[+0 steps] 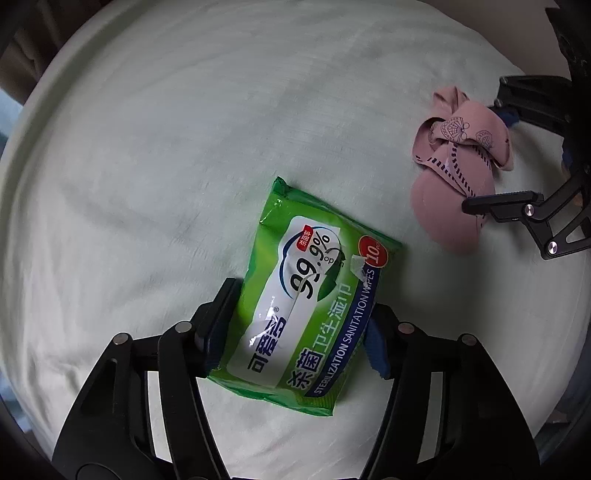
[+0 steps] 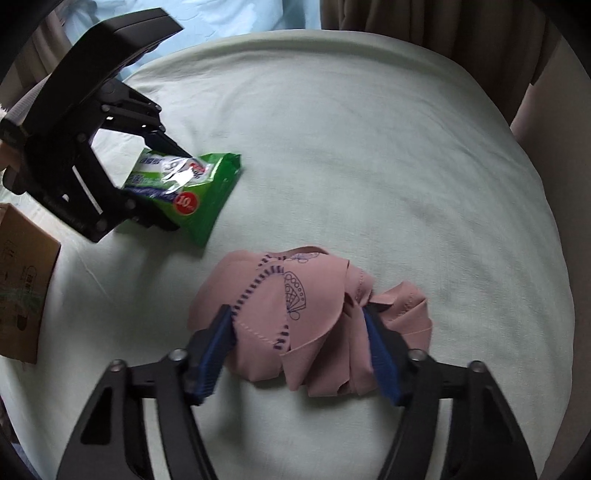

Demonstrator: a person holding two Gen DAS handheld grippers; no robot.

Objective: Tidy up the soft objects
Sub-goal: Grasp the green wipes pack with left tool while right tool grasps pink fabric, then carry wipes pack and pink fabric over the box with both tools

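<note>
Two grippers are shown at work on a pale green bedsheet (image 1: pixel 147 166). In the left wrist view, the left gripper (image 1: pixel 299 332) is pointed straight down and its blue pads (image 1: pixel 376 347) are pressed against the two long sides of a green pack of wet wipes (image 1: pixel 306 314), which lies flat on the sheet with its printed face up. In the right wrist view, the right gripper (image 2: pixel 299 343) is seen clamped on a bundle of pink cloth (image 2: pixel 306 325), the pads being sunk into the folds on either side; the cloth is printed with dark dashes and a fan motif and rests on the sheet. The pack and the cloth lie near each other but apart. A brown cardboard box (image 2: pixel 22 288) is seen at the left edge of the right wrist view, just beside the sheet. Brown curtains (image 2: pixel 443 26) are visible beyond the far edge of the bed.
</note>
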